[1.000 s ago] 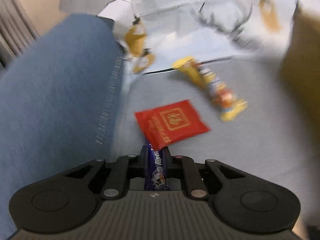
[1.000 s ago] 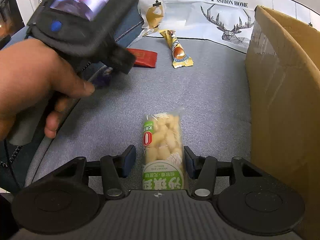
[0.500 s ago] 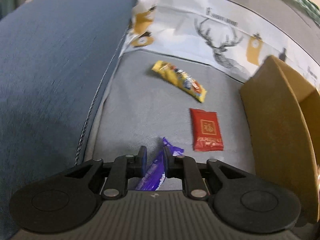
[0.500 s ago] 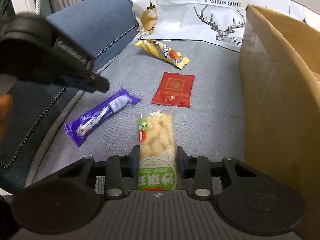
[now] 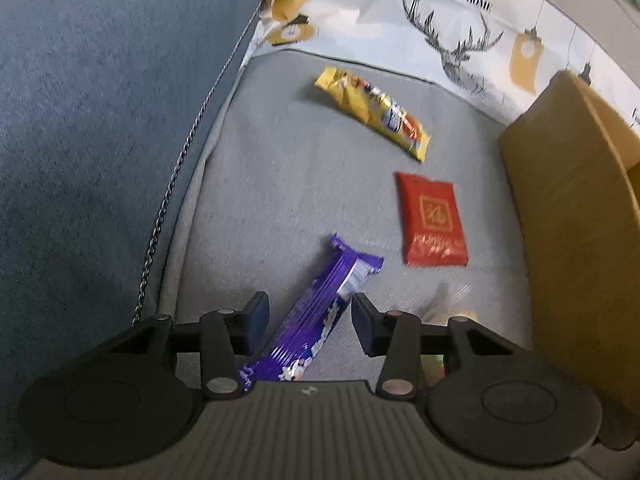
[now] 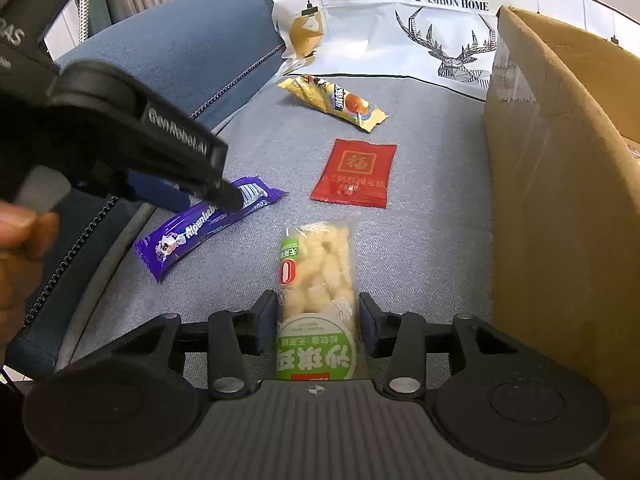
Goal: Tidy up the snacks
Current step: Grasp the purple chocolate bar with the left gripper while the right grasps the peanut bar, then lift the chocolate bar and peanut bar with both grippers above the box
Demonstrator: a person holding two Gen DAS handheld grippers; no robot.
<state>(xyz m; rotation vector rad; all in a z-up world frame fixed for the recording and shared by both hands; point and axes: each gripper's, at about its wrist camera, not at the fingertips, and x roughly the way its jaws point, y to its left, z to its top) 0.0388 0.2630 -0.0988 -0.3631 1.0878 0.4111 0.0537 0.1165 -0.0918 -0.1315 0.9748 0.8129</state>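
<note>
A purple candy bar [image 5: 316,320] lies on the grey seat cushion [image 5: 280,184] between the jaws of my left gripper [image 5: 309,312]. Those jaws are opening and its pads stand clear of the bar. In the right wrist view the same purple bar [image 6: 208,224] lies under the left gripper's fingertips [image 6: 230,200]. My right gripper [image 6: 317,312] straddles a clear pack of pale puffed snacks [image 6: 316,272] with a green label. Its jaws are opening too, with small gaps on either side of the pack. Farther back lie a red packet [image 6: 356,172] and a yellow pack [image 6: 336,102].
A tall cardboard box [image 6: 560,160] stands along the right side of the cushion. A blue armrest [image 5: 100,120] rises on the left. A white cloth with a deer print [image 6: 400,12] drapes the back. A person's hand [image 6: 16,240] holds the left gripper.
The left gripper swung over the cushion and let go of the purple bar, which now lies flat. The right jaws squeezed the puffed-snack pack, then eased off it.
</note>
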